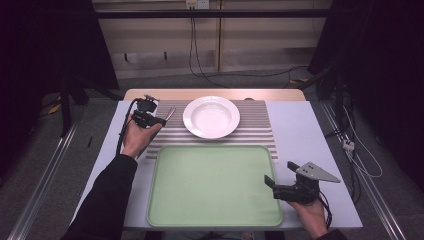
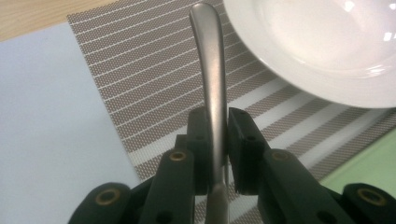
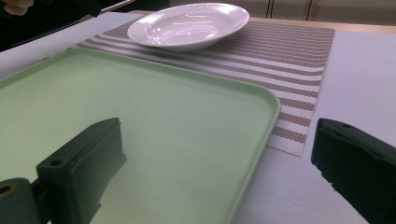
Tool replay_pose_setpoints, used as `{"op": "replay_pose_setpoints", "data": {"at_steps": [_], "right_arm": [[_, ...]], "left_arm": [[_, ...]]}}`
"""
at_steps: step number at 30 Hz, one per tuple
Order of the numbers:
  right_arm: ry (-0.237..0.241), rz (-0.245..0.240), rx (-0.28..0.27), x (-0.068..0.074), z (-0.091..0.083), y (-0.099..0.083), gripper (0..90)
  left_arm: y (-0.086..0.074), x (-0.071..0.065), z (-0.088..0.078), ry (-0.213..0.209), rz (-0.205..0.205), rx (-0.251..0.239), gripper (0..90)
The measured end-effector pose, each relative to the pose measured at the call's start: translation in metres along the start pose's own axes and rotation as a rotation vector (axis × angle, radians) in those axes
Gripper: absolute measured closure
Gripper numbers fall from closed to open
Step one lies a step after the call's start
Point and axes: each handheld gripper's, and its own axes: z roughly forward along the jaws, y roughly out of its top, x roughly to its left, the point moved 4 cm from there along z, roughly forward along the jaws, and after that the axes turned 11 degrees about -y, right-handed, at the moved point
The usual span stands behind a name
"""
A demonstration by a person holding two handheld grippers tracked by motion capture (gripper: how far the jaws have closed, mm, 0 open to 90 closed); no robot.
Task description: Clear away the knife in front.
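Two tools are over the worktop [image 1: 300, 125], one in each hand of the person. The left tool [image 2: 217, 140] is at the far left corner of the striped placemat [image 1: 260, 125] and its jaws are pressed together on a metal utensil handle [image 2: 210, 70], which points toward the white plate [image 1: 211, 116]. What kind of utensil it is I cannot tell. The plate sits on the placemat, just beside the handle. The right tool [image 3: 219, 177] hangs over the near right corner of the green tray [image 1: 215, 185], its jaws wide apart with nothing between them. The tray lies in front of the placemat, touching its near edge.
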Motion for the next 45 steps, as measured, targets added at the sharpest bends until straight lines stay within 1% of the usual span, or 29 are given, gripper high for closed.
{"op": "replay_pose_setpoints", "data": {"at_steps": [1, 2, 5, 6, 7, 8, 12, 13, 15, 18, 20, 22, 23, 24, 27, 31, 32, 35, 36, 39, 40, 41, 42, 45], "right_arm": [[0.001, 0.0, 0.0, 0.0, 0.0, 0.0, 2.3], [0.001, 0.0, 0.0, 0.0, 0.0, 0.0, 2.3], [0.001, 0.0, 0.0, 0.0, 0.0, 0.0, 2.3], [0.001, -0.001, 0.0, 0.0, 0.0, 0.0, 2.3], [0.001, -0.001, 0.0, 0.0, 0.0, 0.0, 2.3], [0.0, -0.001, 0.0, 0.0, 0.0, 0.0, 2.3], [0.001, -0.002, -0.001, 0.001, 0.0, 0.0, 2.3], [0.001, -0.001, -0.001, 0.001, 0.0, 0.0, 2.3], [-0.002, 0.0, -0.004, 0.001, -0.001, 0.0, 2.5], [-0.002, 0.001, -0.004, 0.0, 0.0, 0.0, 2.5], [-0.001, 0.0, -0.004, 0.001, -0.001, 0.0, 2.5], [0.001, -0.002, -0.003, 0.001, 0.0, 0.0, 2.5], [0.001, -0.002, -0.003, 0.001, 0.0, 0.0, 2.5], [0.001, -0.003, -0.001, 0.001, 0.0, 0.0, 2.5], [0.004, -0.005, 0.0, 0.001, 0.0, 0.0, 2.6], [0.004, -0.002, 0.0, 0.001, 0.0, 0.0, 2.6], [0.002, -0.005, 0.001, 0.001, 0.0, 0.0, 2.6], [0.001, -0.004, 0.0, 0.002, 0.0, 0.0, 2.6], [0.001, -0.006, 0.001, 0.002, 0.0, 0.0, 2.6], [0.002, -0.006, 0.001, 0.002, 0.0, 0.0, 2.6], [0.002, -0.006, 0.001, 0.002, 0.0, 0.0, 2.6], [0.003, -0.007, 0.0, 0.002, 0.0, 0.0, 2.6], [0.003, -0.008, 0.0, 0.002, 0.0, 0.0, 2.6], [0.003, -0.005, -0.001, 0.002, 0.0, 0.0, 2.6]], "left_arm": [[-0.001, -0.002, -0.002, 0.001, 0.012, 0.008, 79.8], [-0.001, -0.005, -0.002, -0.003, 0.005, -0.008, 79.8], [-0.002, -0.014, -0.009, -0.015, 0.026, -0.028, 79.7], [-0.002, -0.017, -0.01, -0.016, 0.021, -0.039, 79.8], [-0.003, -0.019, -0.012, -0.021, 0.036, -0.032, 79.8], [-0.003, -0.022, -0.013, -0.023, 0.038, -0.041, 79.8], [-0.005, -0.032, -0.019, -0.036, 0.049, -0.046, 79.8], [-0.006, -0.036, -0.02, -0.046, 0.052, -0.046, 79.7], [-0.008, -0.044, -0.021, -0.054, 0.059, -0.051, 79.7], [-0.009, -0.052, -0.022, -0.067, 0.067, -0.05, 79.8], [-0.011, -0.057, -0.022, -0.061, 0.077, -0.04, 79.7], [-0.014, -0.063, -0.022, -0.065, 0.08, -0.029, 79.7], [-0.015, -0.065, -0.022, -0.051, 0.084, -0.026, 79.8], [-0.017, -0.067, -0.023, -0.065, 0.089, -0.016, 79.7], [-0.024, -0.073, -0.023, -0.077, 0.09, -0.01, 79.7], [-0.032, -0.079, -0.022, -0.076, 0.087, 0.003, 79.8], [-0.034, -0.081, -0.022, -0.08, 0.084, 0.0, 79.7], [-0.042, -0.088, -0.022, -0.096, 0.086, 0.012, 79.7], [-0.044, -0.091, -0.021, -0.096, 0.079, 0.009, 79.7], [-0.049, -0.097, -0.021, -0.098, 0.082, 0.024, 79.7], [-0.05, -0.1, -0.021, -0.106, 0.078, 0.027, 79.7], [-0.051, -0.102, -0.02, -0.103, 0.078, 0.027, 79.7], [-0.054, -0.105, -0.019, -0.105, 0.083, 0.037, 79.7], [-0.061, -0.111, -0.014, -0.112, 0.077, 0.053, 79.7]]}}
